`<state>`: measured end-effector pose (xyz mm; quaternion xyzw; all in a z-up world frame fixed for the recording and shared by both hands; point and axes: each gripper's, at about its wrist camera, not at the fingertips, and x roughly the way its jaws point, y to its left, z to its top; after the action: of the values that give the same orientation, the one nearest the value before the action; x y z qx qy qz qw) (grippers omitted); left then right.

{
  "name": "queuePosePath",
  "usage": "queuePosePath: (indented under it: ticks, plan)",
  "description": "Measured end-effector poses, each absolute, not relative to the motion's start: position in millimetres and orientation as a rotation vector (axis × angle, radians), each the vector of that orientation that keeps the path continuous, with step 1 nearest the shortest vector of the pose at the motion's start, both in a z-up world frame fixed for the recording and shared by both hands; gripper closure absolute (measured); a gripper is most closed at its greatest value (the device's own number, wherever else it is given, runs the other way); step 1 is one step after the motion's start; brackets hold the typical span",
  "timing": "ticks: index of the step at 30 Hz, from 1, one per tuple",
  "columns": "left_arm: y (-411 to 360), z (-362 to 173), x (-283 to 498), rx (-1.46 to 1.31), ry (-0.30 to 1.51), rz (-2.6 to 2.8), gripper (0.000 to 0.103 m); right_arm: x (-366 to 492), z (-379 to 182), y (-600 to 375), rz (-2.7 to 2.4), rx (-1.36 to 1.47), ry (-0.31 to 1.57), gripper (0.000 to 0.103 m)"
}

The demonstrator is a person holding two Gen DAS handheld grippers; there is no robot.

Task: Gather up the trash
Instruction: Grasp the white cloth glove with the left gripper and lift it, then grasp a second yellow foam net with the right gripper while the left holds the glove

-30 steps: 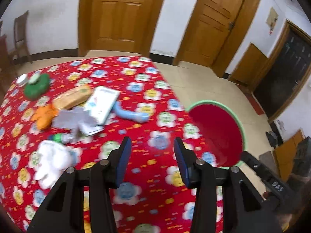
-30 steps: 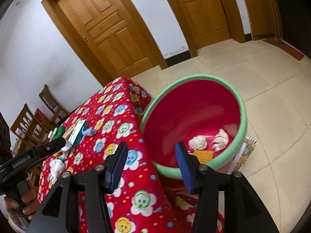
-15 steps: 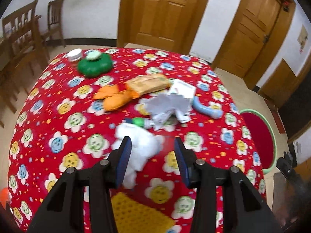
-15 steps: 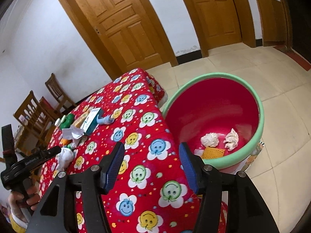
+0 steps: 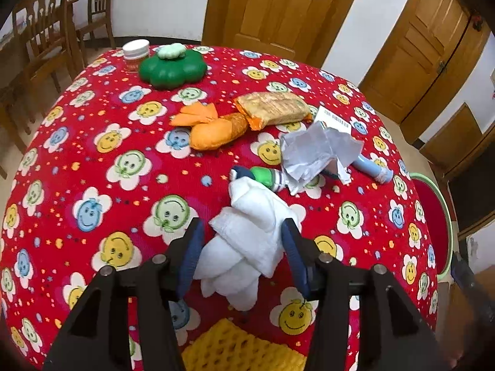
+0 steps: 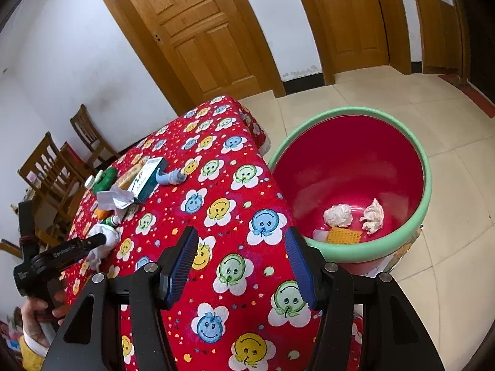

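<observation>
Two grippers in play, and the left one is where things changed. A second ago our left gripper (image 5: 241, 247) was looking past the table edge at the red basin; now we've swung it back and dropped it over the white crumpled tissue (image 5: 247, 241) lying on the flowery tablecloth (image 5: 92, 154). Its jaws are opening, and the tissue sits between the blue pads, which don't look to be pressing on it yet. So we reckon this is the setup for the next grab.

Our right gripper (image 6: 241, 266) hangs apart and empty over the table corner, barely shifted, with the red basin (image 6: 427, 185) on the floor just beside it. That basin already holds two tissue wads (image 6: 338, 215) and a yellow waffle piece (image 6: 343, 235). Crumpled paper (image 5: 315, 154) is left on the table too.
</observation>
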<state>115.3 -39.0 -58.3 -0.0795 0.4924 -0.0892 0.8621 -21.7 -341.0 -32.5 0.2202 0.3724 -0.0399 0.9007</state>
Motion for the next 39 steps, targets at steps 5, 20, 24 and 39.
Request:
queuePosePath:
  ticks: [5,20,24,39]
  plan:
    - [-44,-62,113,-0.16,1.026,-0.21,0.051,-19,-34,-335,-0.071,0.447,0.781,0.043]
    - [-25,-28,84,-0.201,0.932,-0.247,0.076,-15,-29,-305,-0.002,0.411,0.787,0.043]
    - [-6,-14,69,-0.205,0.898,-0.207,0.076,-15,-25,-286,0.041,0.383,0.787,0.043]
    - [75,-10,19,-0.233,0.867,-0.037,0.076,-7,-24,-197,0.214,0.228,0.832,0.043]
